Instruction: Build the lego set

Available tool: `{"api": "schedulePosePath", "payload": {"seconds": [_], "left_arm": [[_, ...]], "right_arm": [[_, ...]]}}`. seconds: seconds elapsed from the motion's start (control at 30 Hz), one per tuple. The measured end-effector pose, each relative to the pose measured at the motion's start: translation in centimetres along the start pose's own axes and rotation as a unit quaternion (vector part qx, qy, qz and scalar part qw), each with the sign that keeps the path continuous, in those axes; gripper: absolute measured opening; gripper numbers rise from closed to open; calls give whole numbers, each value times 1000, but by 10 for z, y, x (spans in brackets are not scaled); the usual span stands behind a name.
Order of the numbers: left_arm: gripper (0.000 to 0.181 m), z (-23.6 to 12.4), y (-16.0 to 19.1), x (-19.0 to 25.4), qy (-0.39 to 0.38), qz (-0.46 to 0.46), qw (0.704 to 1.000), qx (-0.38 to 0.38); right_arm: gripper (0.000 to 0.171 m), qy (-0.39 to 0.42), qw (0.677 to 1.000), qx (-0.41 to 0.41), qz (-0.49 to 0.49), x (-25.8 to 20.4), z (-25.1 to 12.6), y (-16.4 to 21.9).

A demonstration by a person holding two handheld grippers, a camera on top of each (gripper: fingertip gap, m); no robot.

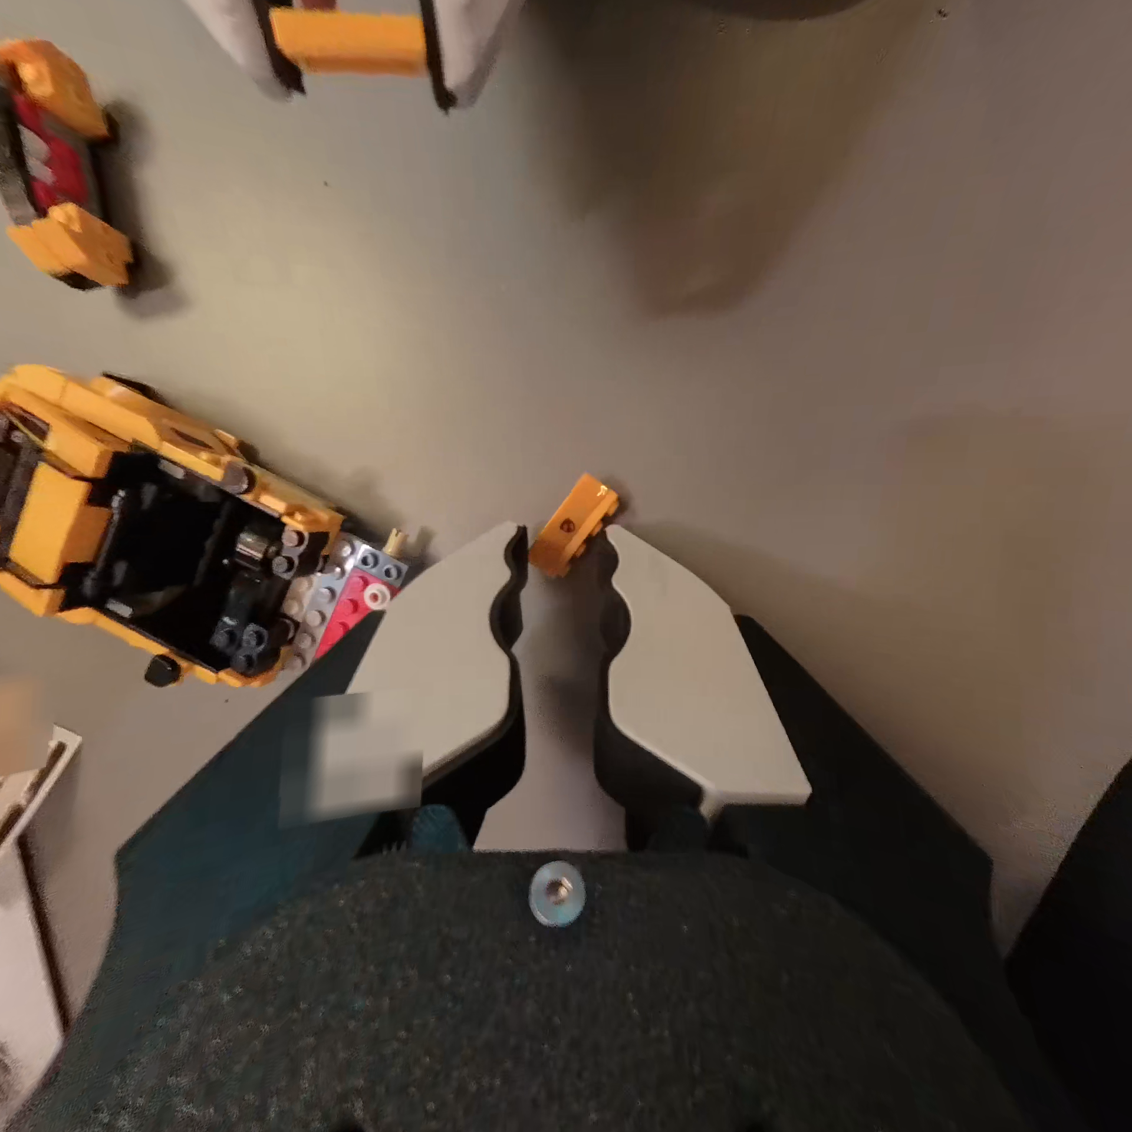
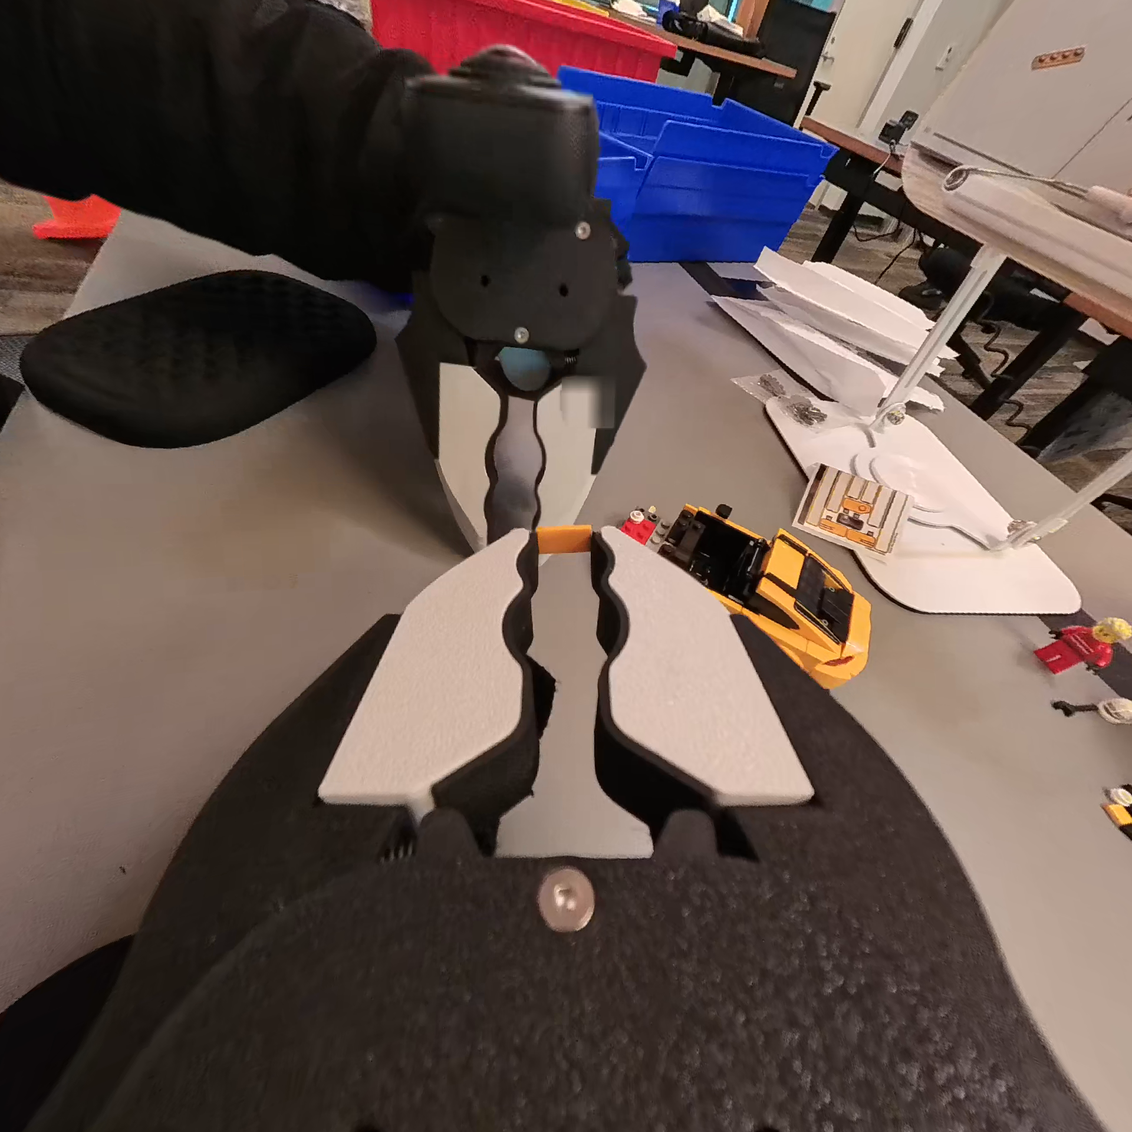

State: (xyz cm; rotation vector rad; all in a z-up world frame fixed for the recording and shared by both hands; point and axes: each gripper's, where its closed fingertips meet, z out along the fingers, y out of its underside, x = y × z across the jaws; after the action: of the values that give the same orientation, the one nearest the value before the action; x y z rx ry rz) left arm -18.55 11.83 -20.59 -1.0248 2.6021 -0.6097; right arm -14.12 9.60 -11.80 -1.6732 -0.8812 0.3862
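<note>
Two grippers work over the grey bench. The right gripper (image 2: 565, 539) clenches an orange brick (image 2: 563, 539); the left gripper (image 1: 563, 539), jaws parted, straddles a small orange piece (image 1: 573, 524) on the bench. Close squarely before lifting. Farther off sits the yellow lego car (image 2: 778, 585).

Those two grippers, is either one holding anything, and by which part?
The right gripper pinches an orange brick by its two ends. The left gripper is open around a small orange piece lying on the table, not clamped.

One yellow car (image 2: 778, 582), one minifigure (image 2: 1081, 646), two blue bins (image 2: 704, 177), two tools (image 2: 563, 542)
</note>
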Motion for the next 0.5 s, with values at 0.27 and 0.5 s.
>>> {"api": "schedulePosePath", "payload": {"seconds": [0.27,0.5], "left_arm": [[15,-12,-5,56,187,-223,956,-21],[22,-12,3,57,189,-306,932,-41]], "right_arm": [[16,-12,1000,5,7,-5,0,-3],[16,-21,1000,3,5,-10,0,-4]]}}
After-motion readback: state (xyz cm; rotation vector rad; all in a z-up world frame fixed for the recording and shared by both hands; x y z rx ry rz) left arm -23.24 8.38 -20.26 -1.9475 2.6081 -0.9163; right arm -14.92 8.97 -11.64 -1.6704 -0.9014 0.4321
